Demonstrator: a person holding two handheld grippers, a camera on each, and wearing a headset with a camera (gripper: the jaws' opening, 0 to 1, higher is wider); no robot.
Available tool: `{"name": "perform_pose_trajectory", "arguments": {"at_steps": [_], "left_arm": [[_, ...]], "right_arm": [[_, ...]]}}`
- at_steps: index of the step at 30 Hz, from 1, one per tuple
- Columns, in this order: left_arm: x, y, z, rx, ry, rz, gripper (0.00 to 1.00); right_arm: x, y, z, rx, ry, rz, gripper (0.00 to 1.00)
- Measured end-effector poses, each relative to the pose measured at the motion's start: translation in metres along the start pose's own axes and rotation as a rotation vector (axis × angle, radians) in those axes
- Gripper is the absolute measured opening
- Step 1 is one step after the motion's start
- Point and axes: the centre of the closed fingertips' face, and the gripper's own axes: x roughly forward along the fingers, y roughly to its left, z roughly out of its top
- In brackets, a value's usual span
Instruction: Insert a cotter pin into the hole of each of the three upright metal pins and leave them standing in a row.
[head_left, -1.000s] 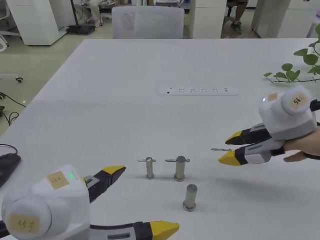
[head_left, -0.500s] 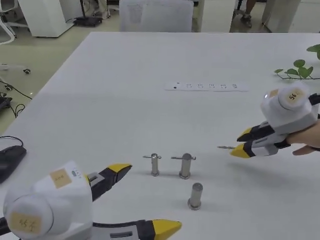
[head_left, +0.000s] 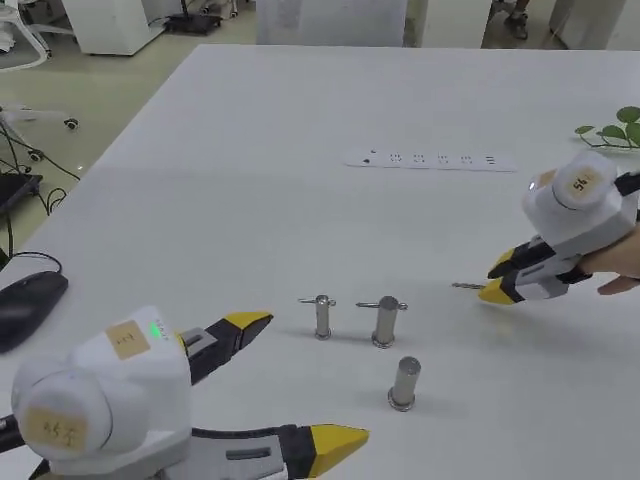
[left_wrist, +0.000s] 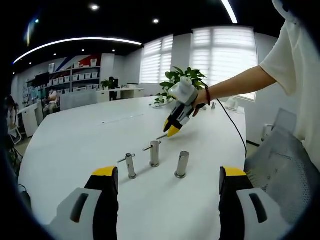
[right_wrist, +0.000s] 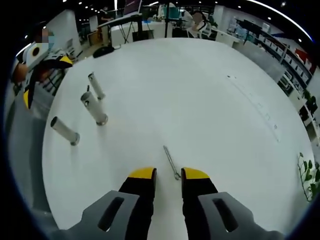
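A white table (head_left: 250, 150) carries three upright grey metal pins (left_wrist: 154, 153) near the middle of its near edge. Two stand side by side, the thinner left pin (head_left: 322, 316) and the thicker middle pin (head_left: 386, 321), with thin wire cotter pins (head_left: 368, 305) through their heads. The bare third pin (head_left: 404, 382) stands just nearer the edge. Towards the table's right edge, the right yellow-tipped gripper (head_left: 497, 280) is clamped on a loose silver cotter pin (head_left: 466, 287) that points towards them. The left yellow-tipped gripper (head_left: 300, 385) hovers at the near edge, jaws wide apart.
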Motion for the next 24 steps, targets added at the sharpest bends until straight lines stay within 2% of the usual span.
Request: {"name": "perform_pose_trajectory", "arguments": {"at_steps": [10, 24], "left_arm": [[0.0, 0.002, -0.001, -0.002, 0.0, 0.001, 0.8], [0.0, 0.003, -0.003, -0.015, 0.002, -0.002, 0.78]], "right_arm": [[0.006, -0.004, -0.007, -0.039, 0.052, 0.024, 0.17], [0.011, -0.006, -0.007, -0.097, 0.098, 0.078, 0.13]]}}
